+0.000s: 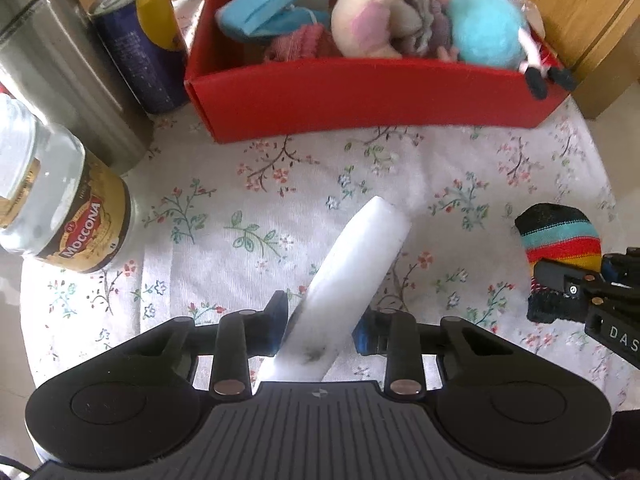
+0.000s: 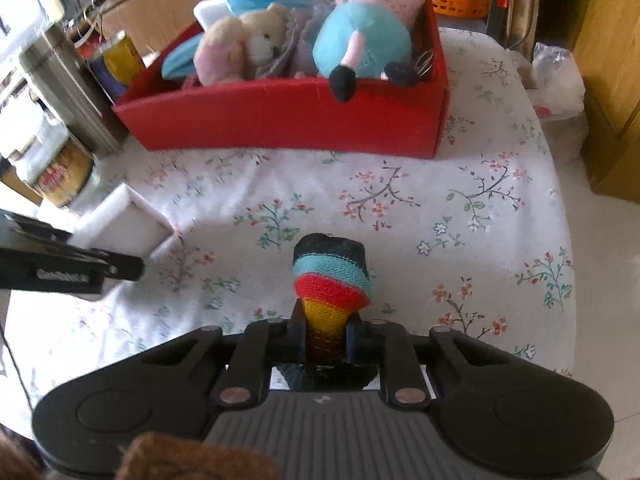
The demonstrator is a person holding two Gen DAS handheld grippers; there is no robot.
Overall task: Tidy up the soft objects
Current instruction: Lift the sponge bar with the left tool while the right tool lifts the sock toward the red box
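Now left gripper [image 1: 322, 330] clamps white foam block [image 1: 352, 276]; right gripper [image 2: 324, 338] clamps striped sock [image 2: 330, 276]

The white foam block [image 1: 352, 276] looks matt and finely grained, with a dark smudge near its clamped end. The striped sock [image 2: 330, 280] is ribbed knit cloth. The floral tablecloth [image 1: 280, 184] is thin, slightly creased cotton-like fabric. The red box [image 1: 360, 96] seems matt card (its folded corner seams show). Inside, the teddy bear [image 2: 244, 52] is fuzzy plush. The drink can [image 1: 136, 40] is glossy metal, the flask [image 1: 52, 60] brushed steel, the Moccona jar [image 1: 60, 200] clear shiny glass. Both grippers are matt black plastic.
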